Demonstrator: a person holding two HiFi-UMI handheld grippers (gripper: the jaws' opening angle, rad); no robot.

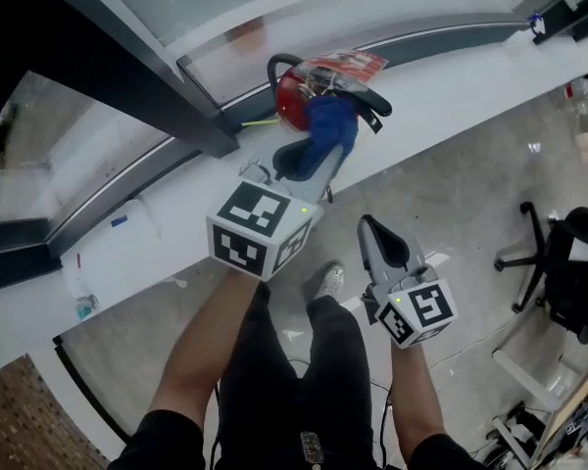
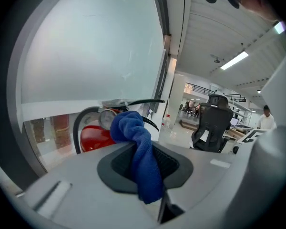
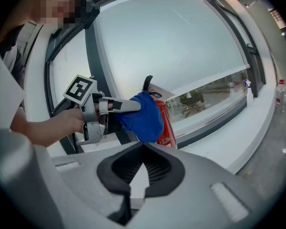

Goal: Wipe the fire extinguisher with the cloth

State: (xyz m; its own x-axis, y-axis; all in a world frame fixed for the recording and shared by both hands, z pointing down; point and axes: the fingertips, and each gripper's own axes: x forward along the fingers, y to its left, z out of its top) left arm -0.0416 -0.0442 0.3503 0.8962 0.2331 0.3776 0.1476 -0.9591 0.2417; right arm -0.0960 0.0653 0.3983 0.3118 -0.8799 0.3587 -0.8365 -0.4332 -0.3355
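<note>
The red fire extinguisher (image 1: 292, 101) stands on a white ledge (image 1: 451, 96) by the window, with a black handle and a hose on top. My left gripper (image 1: 309, 155) is shut on a blue cloth (image 1: 330, 125), whose bunched end lies against the extinguisher's top by the gauge. In the left gripper view the cloth (image 2: 138, 147) hangs between the jaws in front of the red body (image 2: 93, 138). My right gripper (image 1: 377, 235) hangs lower and nearer to me, shut and empty. Its view shows the left gripper (image 3: 121, 106), the cloth (image 3: 144, 118) and the extinguisher (image 3: 166, 124) ahead.
A curved glass wall with dark frames (image 1: 167, 106) rises behind the ledge. A black office chair (image 1: 559, 262) stands on the floor at the right, and a small bottle (image 1: 580, 91) farther back. The person's legs and a shoe (image 1: 325, 282) are below the grippers.
</note>
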